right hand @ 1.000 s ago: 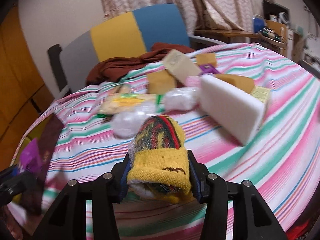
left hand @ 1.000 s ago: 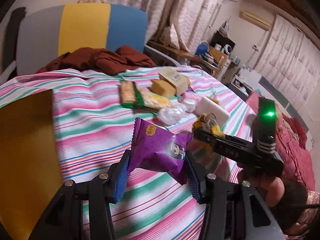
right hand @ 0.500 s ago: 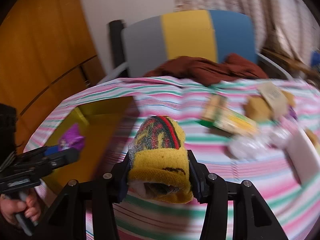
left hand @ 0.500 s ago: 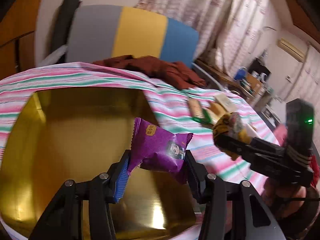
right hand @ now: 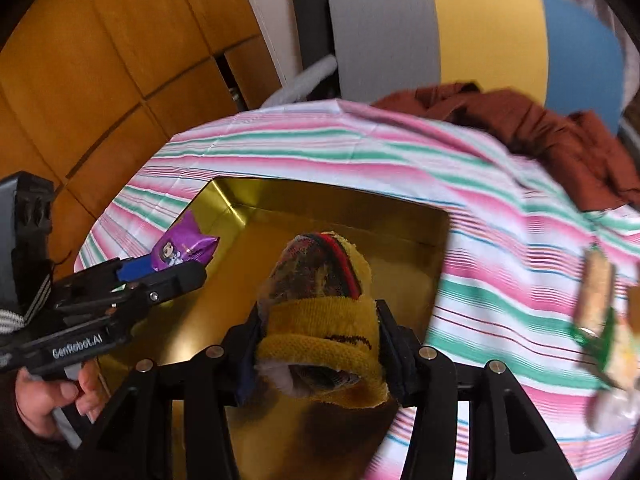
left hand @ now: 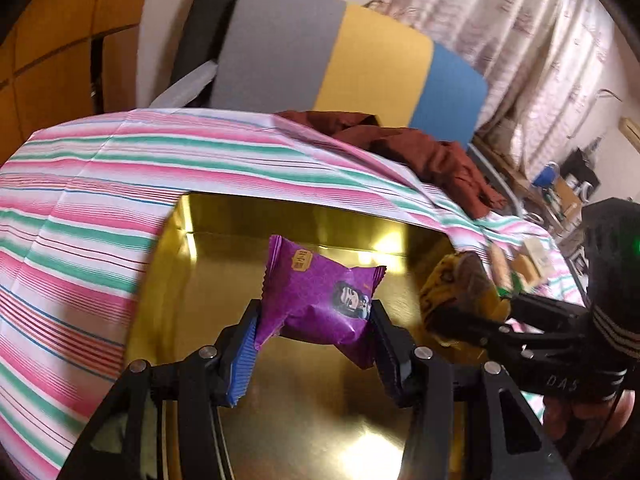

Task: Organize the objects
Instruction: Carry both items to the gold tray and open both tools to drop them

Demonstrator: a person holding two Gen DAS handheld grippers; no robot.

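Where striped cloth was, gold tray (left hand: pixel 304 412) beneath.

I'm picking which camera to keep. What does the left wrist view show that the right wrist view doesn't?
Left wrist only: the cluttered shelves and curtains.

Right wrist only: the wooden cabinet and the hand gripping the left gripper.

Both: the gold tray, the purple snack packet, the yellow sock roll, the striped cloth, the chair.
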